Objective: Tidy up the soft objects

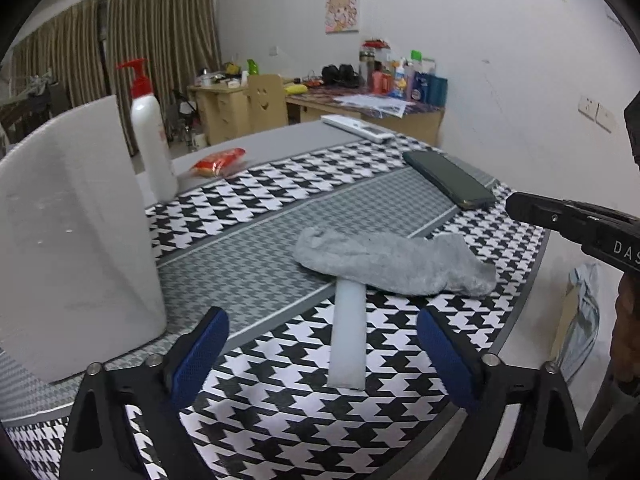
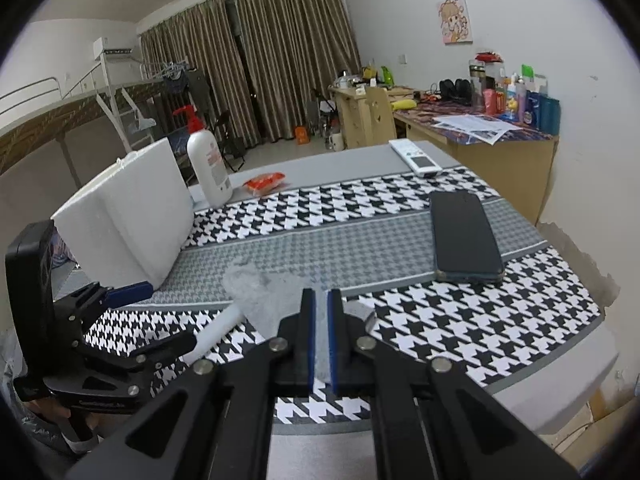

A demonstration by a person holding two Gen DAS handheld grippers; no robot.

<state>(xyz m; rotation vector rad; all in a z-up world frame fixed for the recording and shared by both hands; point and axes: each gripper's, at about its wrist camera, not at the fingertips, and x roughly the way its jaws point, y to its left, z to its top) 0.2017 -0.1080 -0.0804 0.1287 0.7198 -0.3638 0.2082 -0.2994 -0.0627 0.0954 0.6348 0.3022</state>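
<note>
Bedroom-type space with brown curtains [image 2: 256,60] at the back and a cluttered wooden desk [image 2: 480,128] along the white wall, and up front a worktop [image 1: 280,216] under a black-and-white houndstooth cloth with a finer grey check band running through it. Main thing here is the grey sock [image 1: 394,262], lying crumpled on the cloth near the front edge, partly on the grey band and partly on the big check. It's draped over the far end of a pale whitish strip [image 1: 349,334] that pokes out toward the left camera. Right tongs [image 2: 321,304] are pressed nearly together and, from the right wrist view, pinching a bit of the grey sock fabric between the blue pads. Left tongs [image 1: 320,354] are spread wide, one pad either side of the whitish strip and not touching it. Moving out from there: a dark phone [image 2: 464,236] lies flat on the cloth just beyond the sock, a white foam block [image 2: 128,208] stands upright off to the left, a white pump bottle [image 2: 208,164] with a red top stands behind it, a small red-orange packet [image 2: 266,181] lies near the bottle, and a white remote [image 2: 414,156] sits on the bare grey far end.
</note>
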